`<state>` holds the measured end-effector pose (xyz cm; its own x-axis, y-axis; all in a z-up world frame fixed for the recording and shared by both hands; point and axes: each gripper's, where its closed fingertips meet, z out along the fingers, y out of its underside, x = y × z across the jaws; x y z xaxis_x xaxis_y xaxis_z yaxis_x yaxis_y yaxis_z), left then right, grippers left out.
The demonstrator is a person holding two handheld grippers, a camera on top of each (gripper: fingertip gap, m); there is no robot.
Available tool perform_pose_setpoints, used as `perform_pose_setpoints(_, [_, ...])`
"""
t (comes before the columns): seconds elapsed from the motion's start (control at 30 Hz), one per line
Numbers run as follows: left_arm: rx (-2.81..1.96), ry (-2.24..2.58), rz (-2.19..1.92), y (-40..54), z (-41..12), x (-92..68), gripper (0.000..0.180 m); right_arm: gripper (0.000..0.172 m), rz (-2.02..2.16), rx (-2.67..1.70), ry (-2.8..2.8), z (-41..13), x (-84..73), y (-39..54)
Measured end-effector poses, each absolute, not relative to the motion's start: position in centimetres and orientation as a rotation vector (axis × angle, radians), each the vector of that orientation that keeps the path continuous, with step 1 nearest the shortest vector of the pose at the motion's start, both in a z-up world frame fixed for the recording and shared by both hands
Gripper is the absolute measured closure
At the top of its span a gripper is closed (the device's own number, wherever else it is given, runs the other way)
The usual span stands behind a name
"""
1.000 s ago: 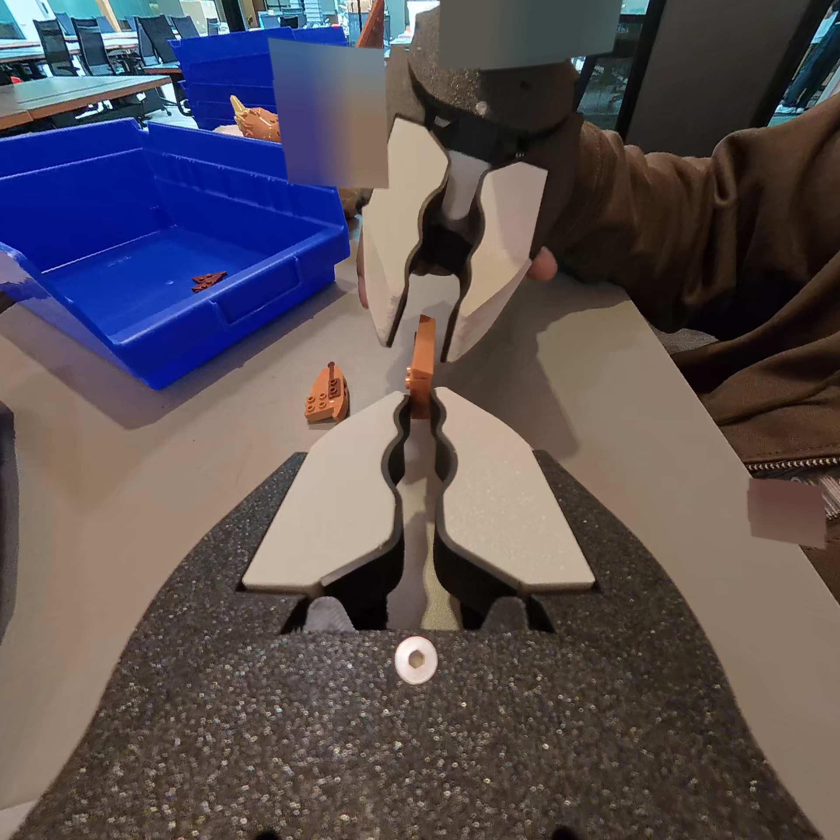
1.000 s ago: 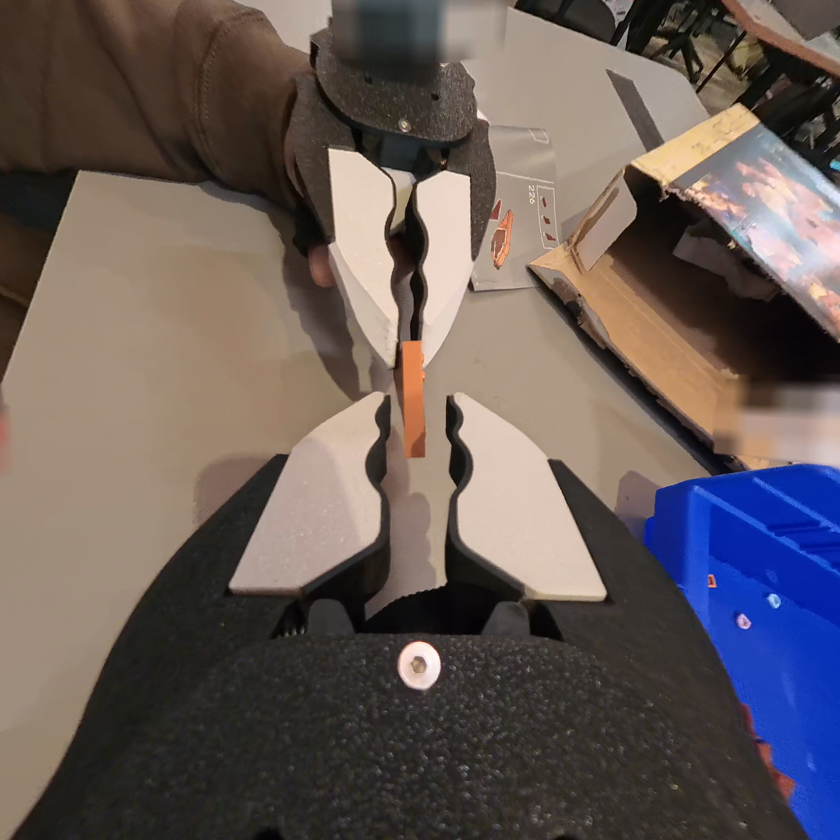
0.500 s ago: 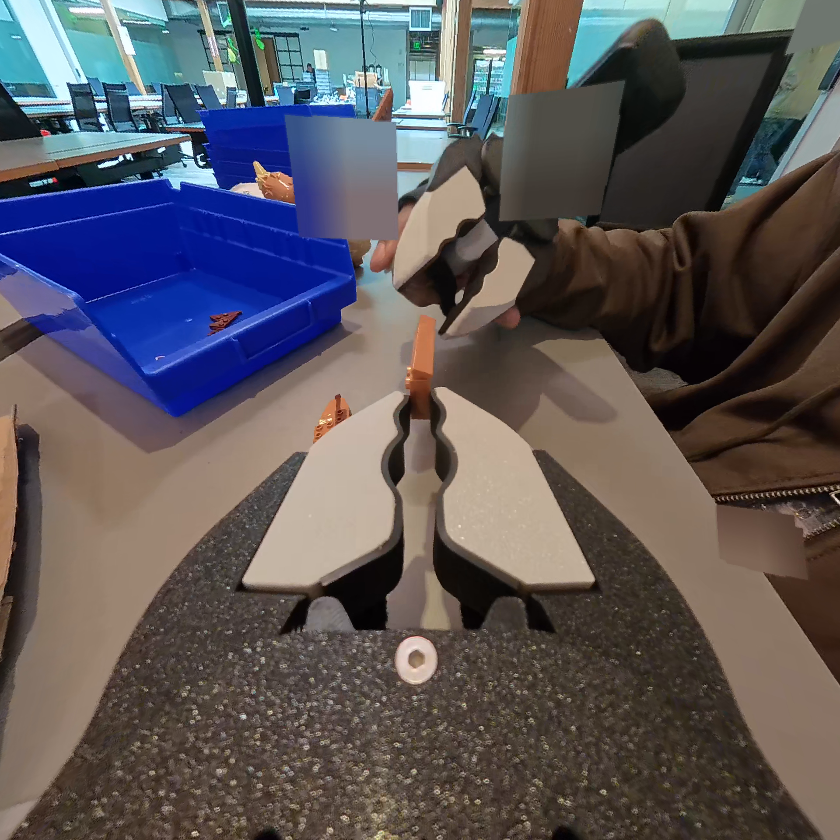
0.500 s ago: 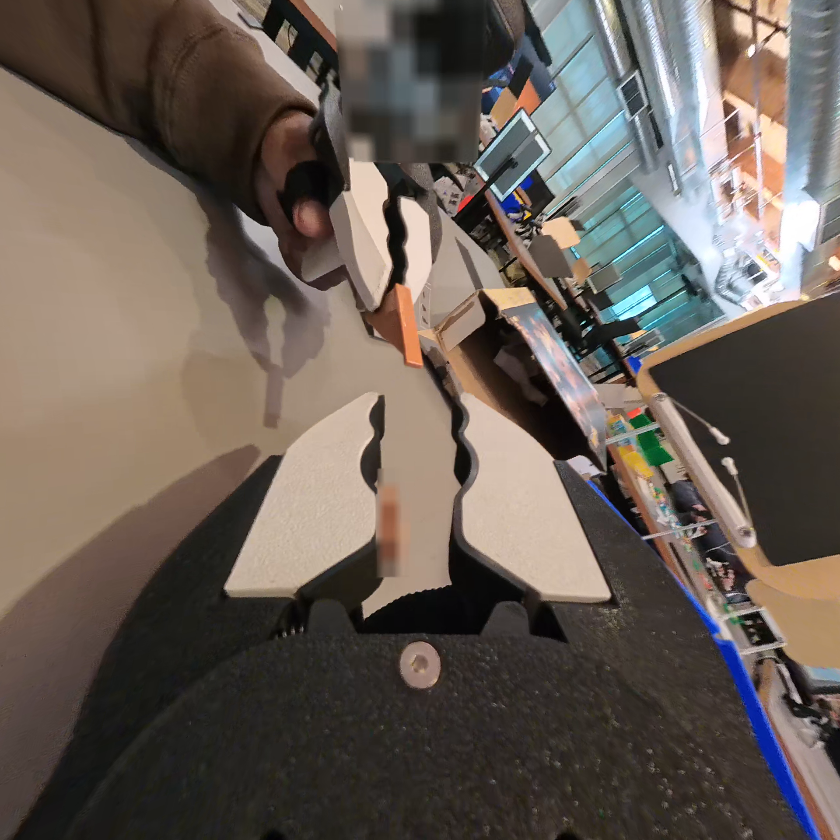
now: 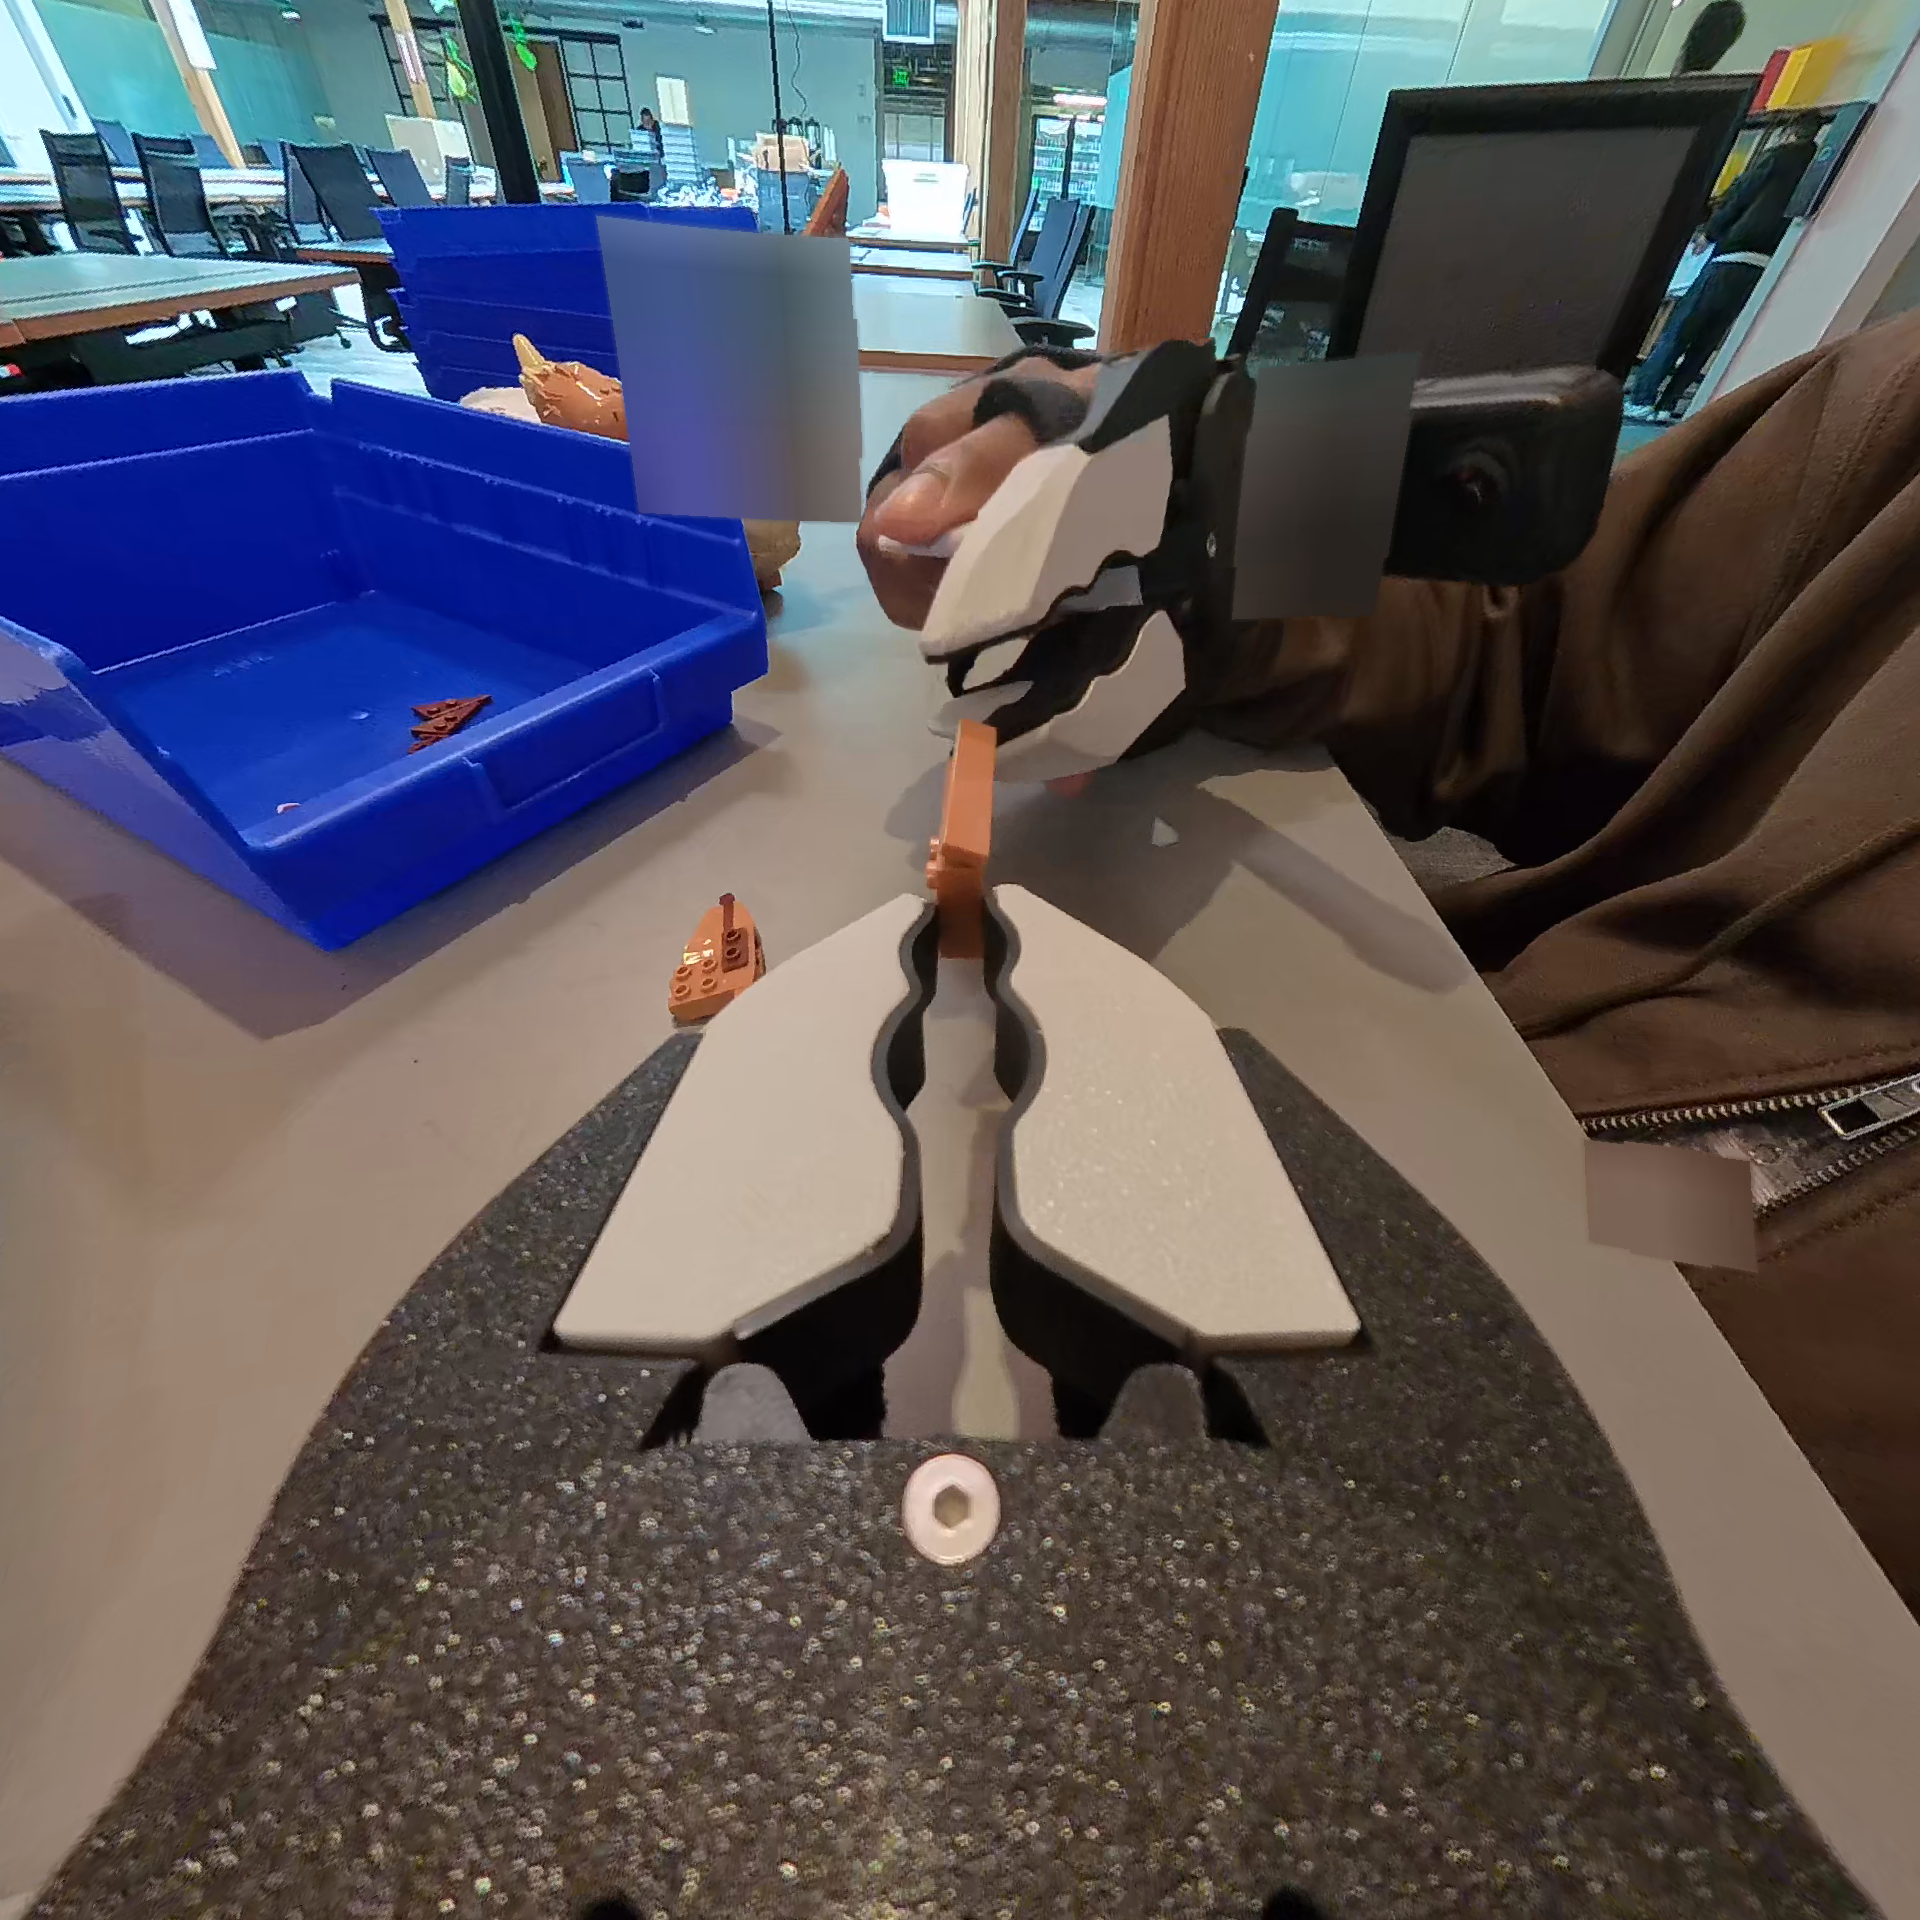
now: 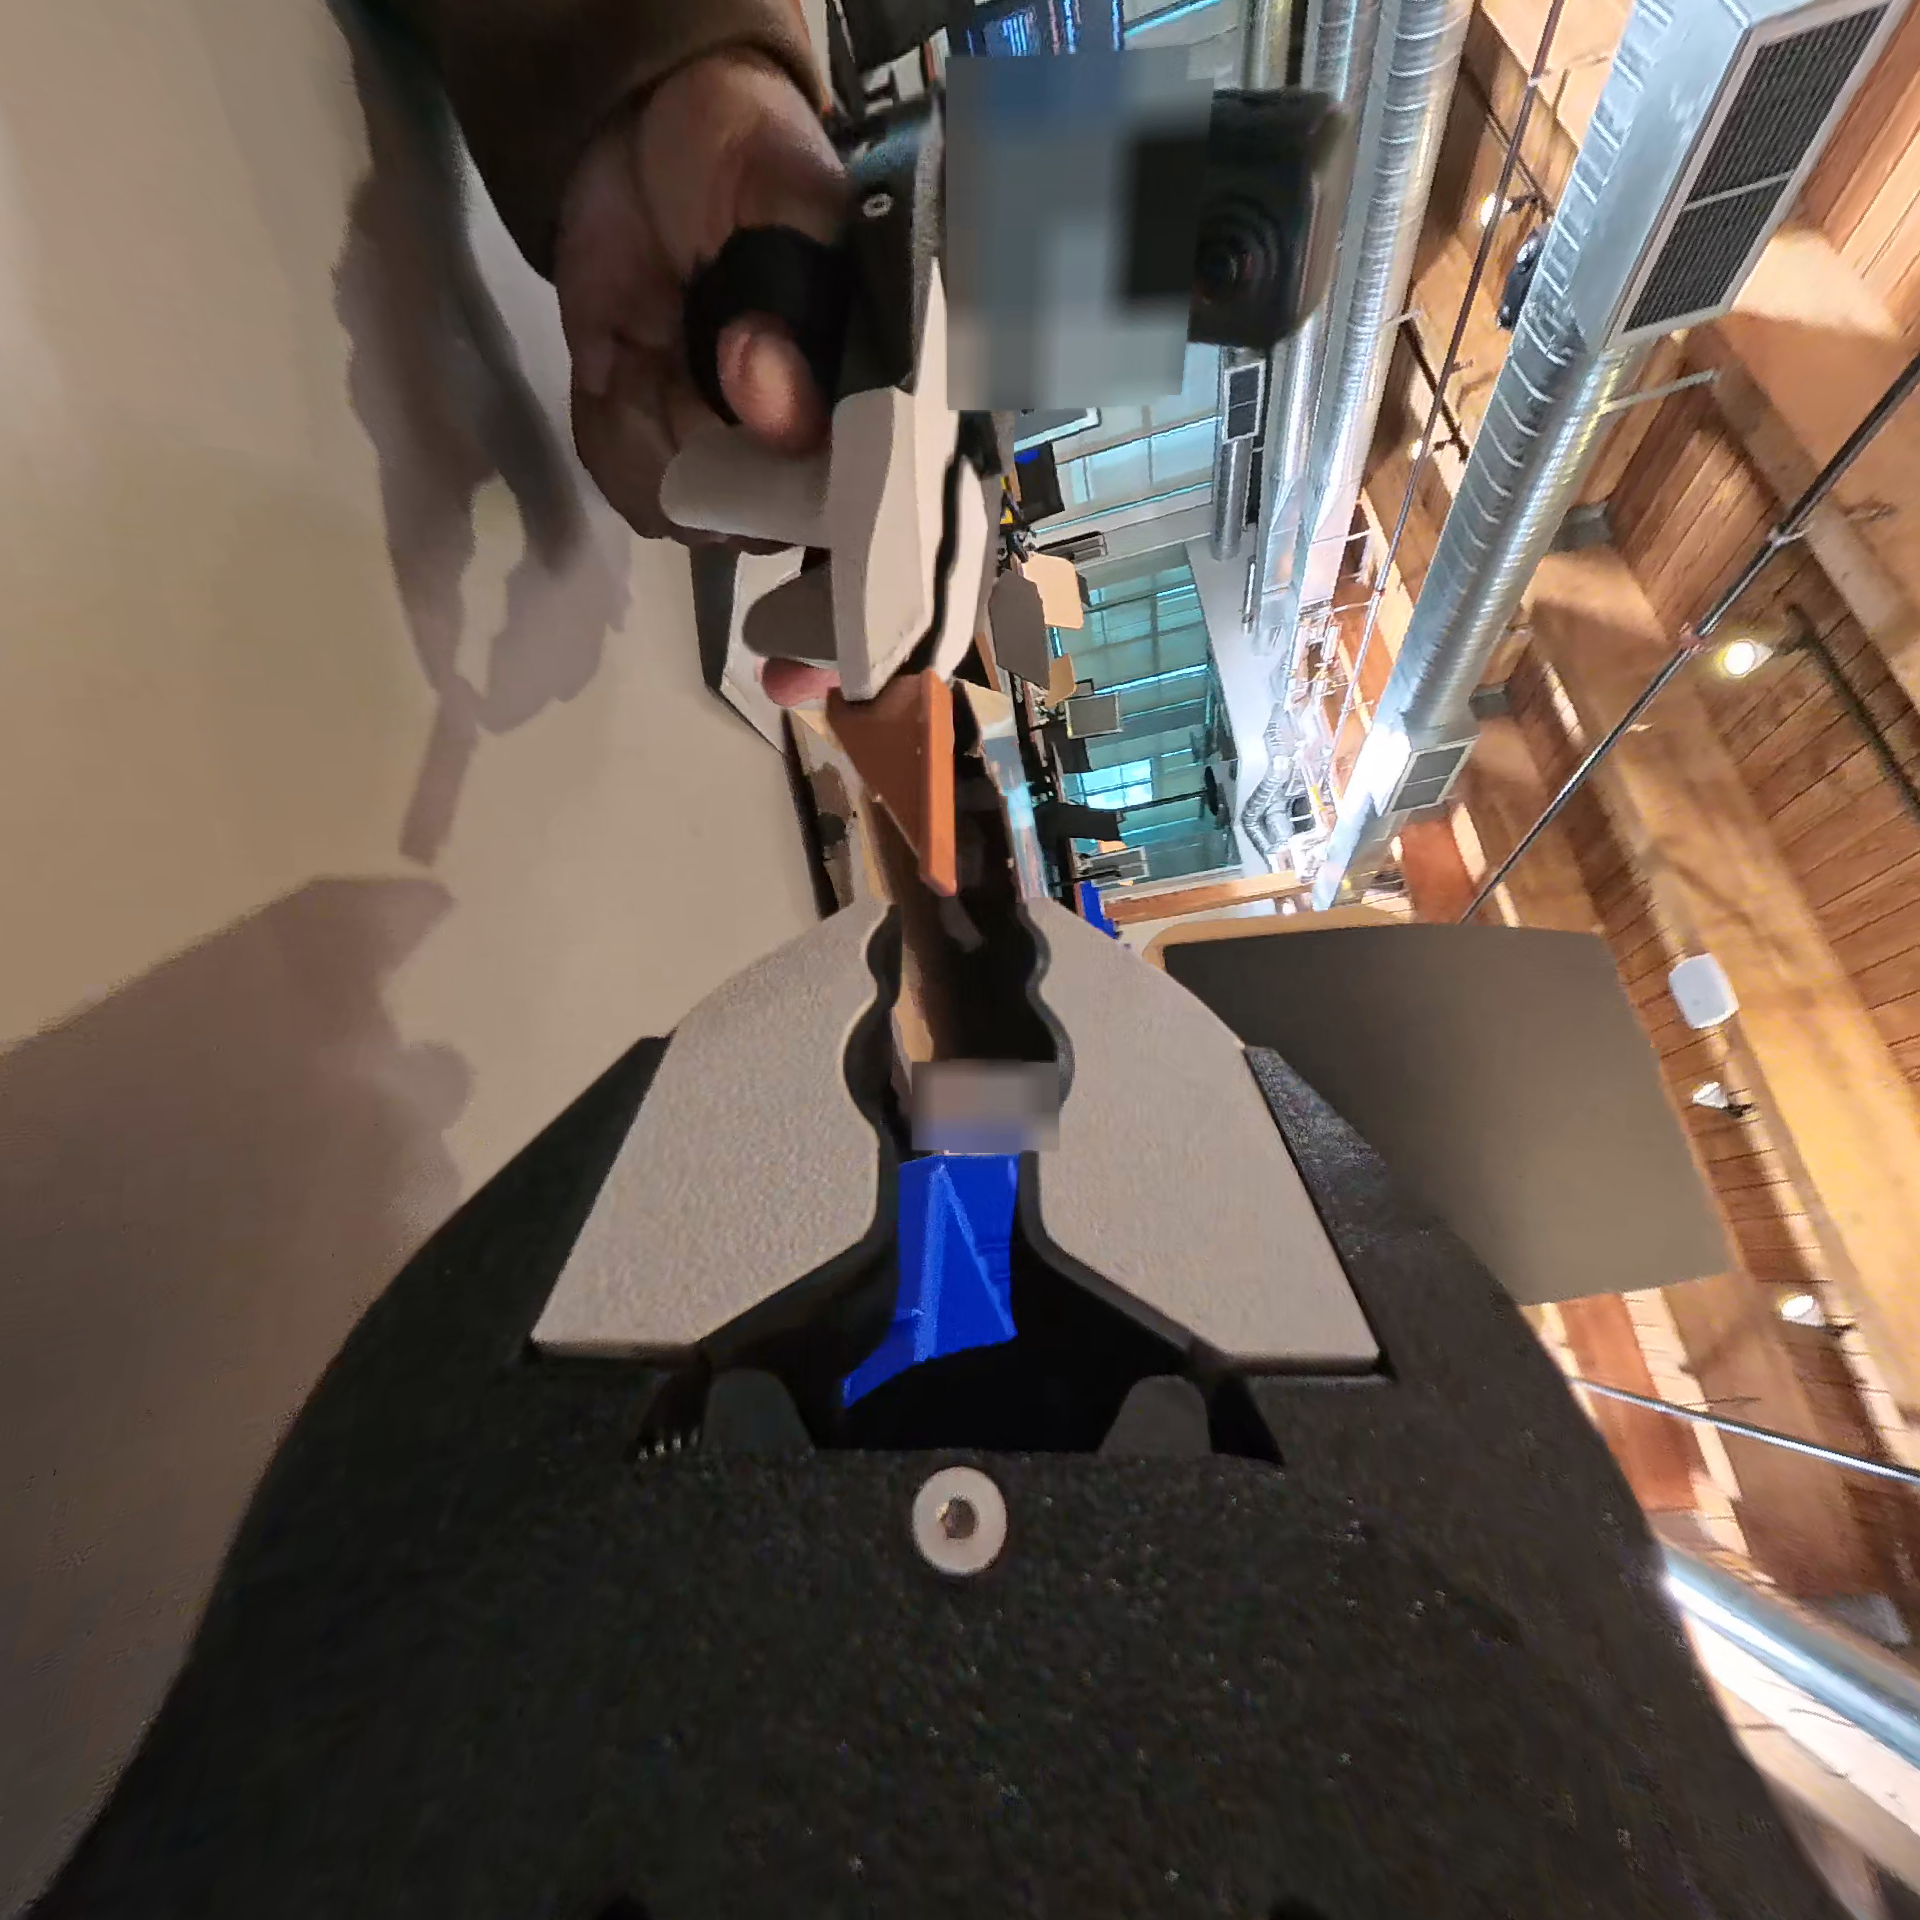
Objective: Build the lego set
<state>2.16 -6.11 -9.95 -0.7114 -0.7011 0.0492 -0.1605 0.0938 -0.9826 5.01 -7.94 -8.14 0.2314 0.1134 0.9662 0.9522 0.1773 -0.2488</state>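
Observation:
My left gripper [image 5: 961,920] is shut on a flat orange brick piece [image 5: 964,821], pinched by its lower end and held upright above the grey table [image 5: 416,1091]. My right gripper [image 5: 961,691] faces it from the far side, rolled onto its side, with its fingers apart around the piece's top end and not pressing on it. In the right wrist view the orange piece [image 6: 914,790] hangs from the left gripper [image 6: 899,681], and its tip ends just in front of my right gripper [image 6: 961,925], which is open.
A small orange brick assembly [image 5: 717,961] lies on the table just left of my left fingers. A blue bin [image 5: 312,623] holding dark red wedge plates [image 5: 447,717] stands at the left, with stacked blue bins [image 5: 488,281] behind it. A brown sleeve [image 5: 1662,727] fills the right side. There is about 5 cm between the tips of the two grippers.
The right gripper pulled back from around the orange piece, rose and rolled onto its side, its jaws widening then narrowing a little. The left gripper kept its hold on the piece.

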Motion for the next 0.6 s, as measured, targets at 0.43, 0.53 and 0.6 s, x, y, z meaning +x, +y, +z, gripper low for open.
perform_pose_setpoints(0.43, [-0.829, 1.973, -1.634, -6.48, -10.28, 2.04, 0.173, 0.17, -0.979, -1.171, -1.218, -8.19, 4.34, -7.53])
perform_pose_setpoints(0.53, [-0.826, 1.976, -1.638, -6.58, -10.32, 2.05, 0.173, 0.17, -0.959, -1.171, -1.214, -8.07, 4.14, -7.61])
perform_pose_setpoints(0.6, [-0.824, 1.98, -1.637, -6.61, -10.37, 2.03, 0.173, 0.17, -0.961, -1.172, -1.222, -8.18, 4.09, -7.59])
